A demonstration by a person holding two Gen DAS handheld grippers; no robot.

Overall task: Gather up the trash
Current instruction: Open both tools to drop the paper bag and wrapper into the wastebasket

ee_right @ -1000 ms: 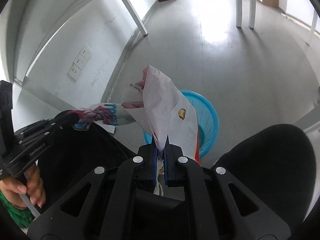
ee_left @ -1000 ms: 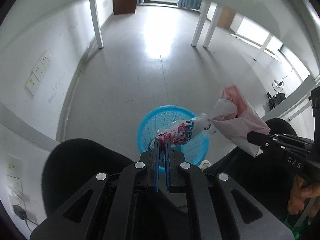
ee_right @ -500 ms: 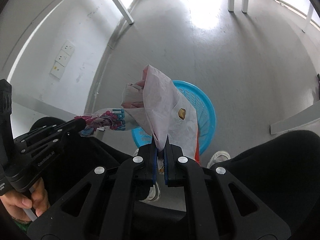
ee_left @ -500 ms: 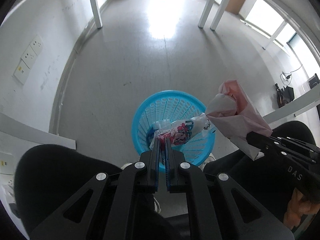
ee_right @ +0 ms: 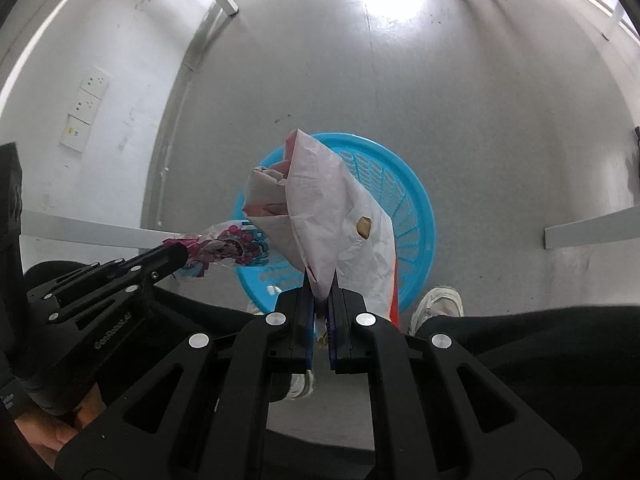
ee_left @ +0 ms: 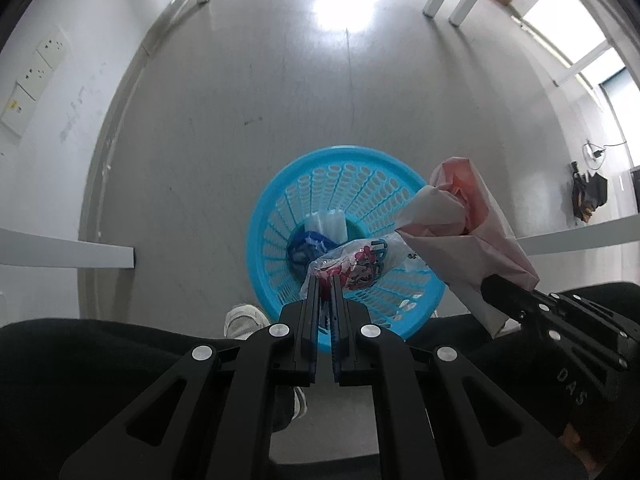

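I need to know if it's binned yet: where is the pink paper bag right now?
Not binned: the pink paper bag hangs pinched in the right claw above the blue basket, touching the printed wrapper.

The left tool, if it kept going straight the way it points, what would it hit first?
Probably the blue basket beneath it: the left tool, shut on a printed wrapper, points down into it. Depth is unclear.
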